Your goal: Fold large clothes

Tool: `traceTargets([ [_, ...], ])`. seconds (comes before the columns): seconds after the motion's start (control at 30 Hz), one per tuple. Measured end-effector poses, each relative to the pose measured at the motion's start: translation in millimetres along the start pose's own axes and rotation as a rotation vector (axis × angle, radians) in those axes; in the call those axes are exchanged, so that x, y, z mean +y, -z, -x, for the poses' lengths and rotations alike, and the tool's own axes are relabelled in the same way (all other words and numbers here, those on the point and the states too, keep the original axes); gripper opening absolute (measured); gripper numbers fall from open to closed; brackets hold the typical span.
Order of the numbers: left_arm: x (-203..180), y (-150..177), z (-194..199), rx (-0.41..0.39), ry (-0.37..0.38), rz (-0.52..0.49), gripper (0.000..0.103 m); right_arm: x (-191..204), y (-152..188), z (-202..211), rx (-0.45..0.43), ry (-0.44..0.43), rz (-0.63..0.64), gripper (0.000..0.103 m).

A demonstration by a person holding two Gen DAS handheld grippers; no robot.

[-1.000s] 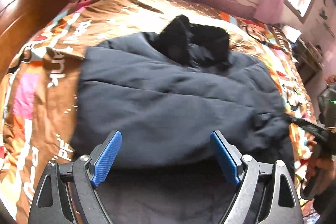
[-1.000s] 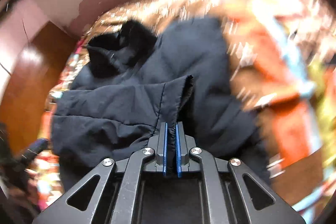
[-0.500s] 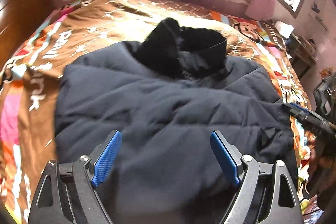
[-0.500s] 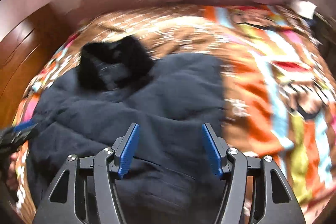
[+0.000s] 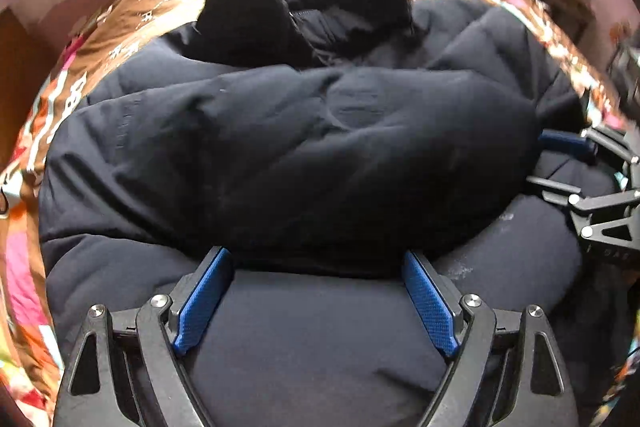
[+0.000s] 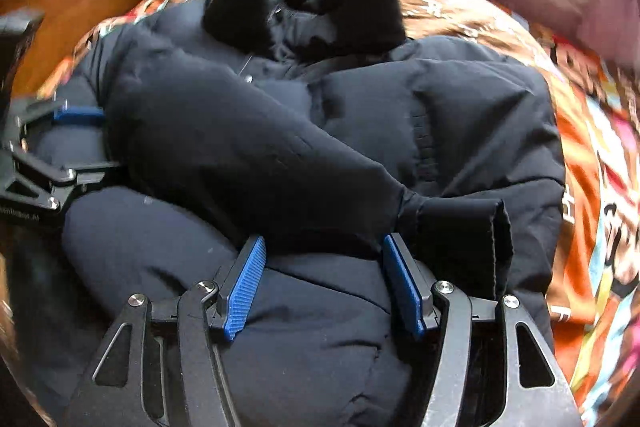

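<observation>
**Two grippers over the jacket, neither gripping**

The dark padded jacket (image 6: 280,131) fills the middle of both views, spread on the patterned bedspread (image 6: 580,155), its black fur collar (image 6: 304,7) at upper centre. One sleeve (image 6: 460,223) lies folded across the body — cuff at right of the right-wrist frame. The left gripper (image 5: 316,291) stands wide; the right gripper (image 6: 324,279) stands parted, nothing pinched. Recommendation: seize the near hem at both corners, catch every layer, and lift evenly so the sleeve stays tucked.
</observation>
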State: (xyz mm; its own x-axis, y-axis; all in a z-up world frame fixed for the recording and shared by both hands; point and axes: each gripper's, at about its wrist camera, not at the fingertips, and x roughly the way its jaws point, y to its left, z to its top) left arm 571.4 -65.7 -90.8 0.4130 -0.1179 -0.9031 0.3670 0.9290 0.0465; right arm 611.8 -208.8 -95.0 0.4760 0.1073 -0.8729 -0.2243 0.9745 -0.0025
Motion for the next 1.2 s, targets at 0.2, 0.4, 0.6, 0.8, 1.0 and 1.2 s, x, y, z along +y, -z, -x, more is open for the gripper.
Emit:
traceTargets([
  [0.2,11.0,-4.5,4.2,-0.025,0.042,0.042,0.088,-9.0,-4.6,3.9,-0.019,-0.057,-0.016,0.056],
  [0.4,53.8,-24.4,29.6,-0.122,0.087,0.192,0.088,-42.1,-23.0,20.0,-0.033,-0.173,-0.094,0.056],
  [0.6,88.0,-85.7,33.3,-0.203,0.072,0.245,0.088,-73.2,-80.6,10.4,-0.052,-0.193,-0.153,0.056],
  [0.8,93.6,-172.7,10.7,-0.25,0.015,0.213,0.088,-85.0,-171.2,-24.4,-0.076,-0.159,-0.15,0.056],
  [1.0,101.4,-229.4,-29.6,-0.148,0.074,0.269,0.057,-80.4,-240.7,-57.6,-0.04,-0.212,-0.185,0.046],
  [1.2,93.9,-241.4,-39.1,-0.119,0.122,0.26,0.022,-46.5,-261.9,-91.1,0.1,-0.195,-0.072,0.033],
])
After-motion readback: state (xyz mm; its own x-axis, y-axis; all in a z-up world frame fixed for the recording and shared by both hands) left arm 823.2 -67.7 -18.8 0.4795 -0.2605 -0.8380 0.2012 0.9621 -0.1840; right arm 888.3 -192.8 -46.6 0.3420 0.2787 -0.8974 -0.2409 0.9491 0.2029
